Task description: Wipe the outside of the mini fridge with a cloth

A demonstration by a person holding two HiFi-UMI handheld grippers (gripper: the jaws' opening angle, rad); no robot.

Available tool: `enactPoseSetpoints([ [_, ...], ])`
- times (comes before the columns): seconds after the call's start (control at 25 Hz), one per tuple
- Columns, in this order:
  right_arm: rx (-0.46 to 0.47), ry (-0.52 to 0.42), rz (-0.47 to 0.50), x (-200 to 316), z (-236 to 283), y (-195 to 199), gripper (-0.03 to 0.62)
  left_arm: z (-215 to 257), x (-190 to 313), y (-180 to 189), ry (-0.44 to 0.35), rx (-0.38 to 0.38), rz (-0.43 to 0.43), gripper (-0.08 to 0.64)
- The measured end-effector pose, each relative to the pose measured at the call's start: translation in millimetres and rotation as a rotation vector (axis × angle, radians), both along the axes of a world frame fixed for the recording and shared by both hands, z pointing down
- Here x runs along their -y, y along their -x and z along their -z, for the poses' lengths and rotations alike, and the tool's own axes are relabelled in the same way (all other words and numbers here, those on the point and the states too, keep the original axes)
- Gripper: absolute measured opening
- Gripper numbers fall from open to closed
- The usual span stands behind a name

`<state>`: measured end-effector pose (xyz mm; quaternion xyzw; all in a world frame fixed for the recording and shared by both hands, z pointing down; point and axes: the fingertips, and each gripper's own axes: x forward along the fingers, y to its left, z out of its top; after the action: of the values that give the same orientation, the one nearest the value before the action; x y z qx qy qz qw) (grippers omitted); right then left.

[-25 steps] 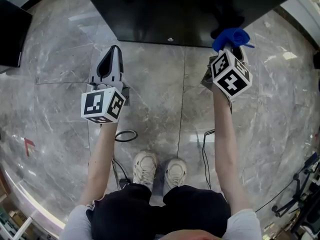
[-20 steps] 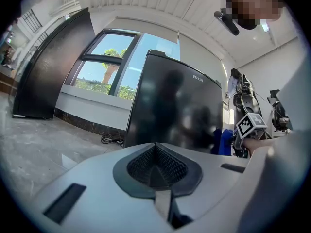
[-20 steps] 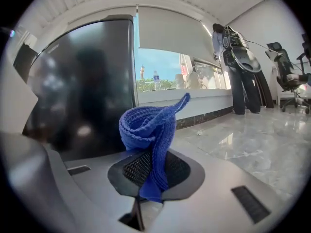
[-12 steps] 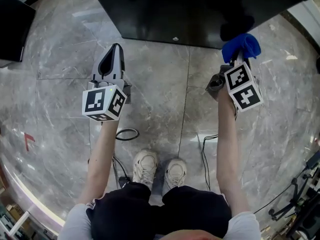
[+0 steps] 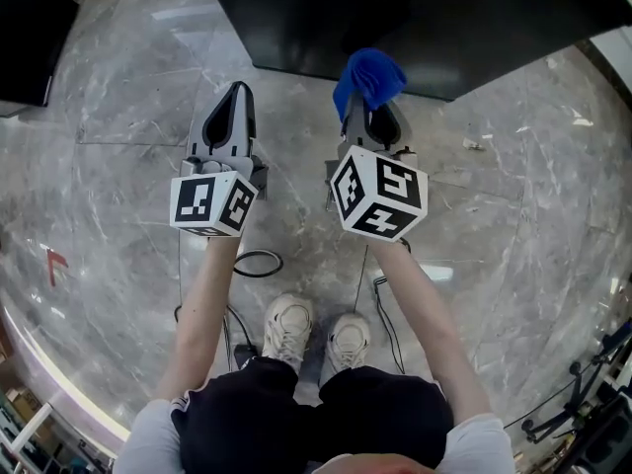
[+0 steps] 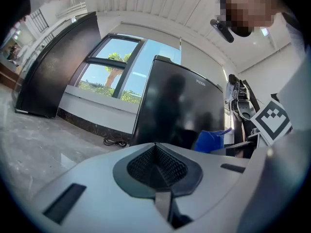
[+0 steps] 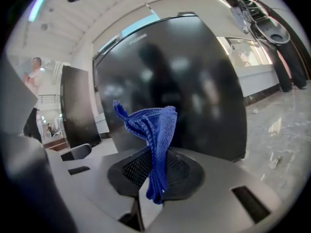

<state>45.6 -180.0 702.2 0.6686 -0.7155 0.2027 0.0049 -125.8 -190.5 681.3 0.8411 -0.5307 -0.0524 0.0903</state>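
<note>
Right tool [image 5: 373, 117]: jaws clenched on the blue cloth [image 5: 368, 75]. A crumpled tuft stands up past the tips and a short tail hangs below them. Held this way, soft fabric rather than hard jaw would meet the panel.

Cloth is raised in front of the glossy black front of the mini fridge [image 7: 194, 81], near its lower edge in the head view. Whether it touches the panel can't be told.

Left tool [image 5: 235, 102]: jaws closed together, nothing between them. It is held level above the marble floor [image 5: 118, 117], beside the right one and pointing at the fridge. Probably parked clear of the wiping path.
</note>
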Motion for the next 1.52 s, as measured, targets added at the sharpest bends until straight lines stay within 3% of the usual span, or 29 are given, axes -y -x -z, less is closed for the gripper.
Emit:
enactPoseSetpoints([
  [0.36, -0.128, -0.109, 0.183, 36.9, -23.8, 104.8, 0.072, -28.6, 11.1, 52.9, 0.049, 0.071, 0.081, 0.005],
  [0.56, -0.203, -0.144, 0.306, 56.0, -41.6, 162.8, 0.072, -45.3, 15.3, 78.3, 0.084, 0.067, 0.118, 0.005],
  [0.72, -0.279, -0.176, 0.344, 70.5, -49.5, 190.1, 0.072, -56.0, 15.8, 87.5, 0.109, 0.057, 0.125, 0.005],
  [0.92, -0.339, -0.17, 0.303, 90.1, -61.2, 186.0, 0.072, -57.9, 18.8, 88.0, 0.111, 0.07, 0.116, 0.005],
  [1.52, -0.388, -0.127, 0.154, 74.4, -56.9, 102.2, 0.072, -49.6, 14.2, 58.5, 0.095, 0.055, 0.07, 0.005],
])
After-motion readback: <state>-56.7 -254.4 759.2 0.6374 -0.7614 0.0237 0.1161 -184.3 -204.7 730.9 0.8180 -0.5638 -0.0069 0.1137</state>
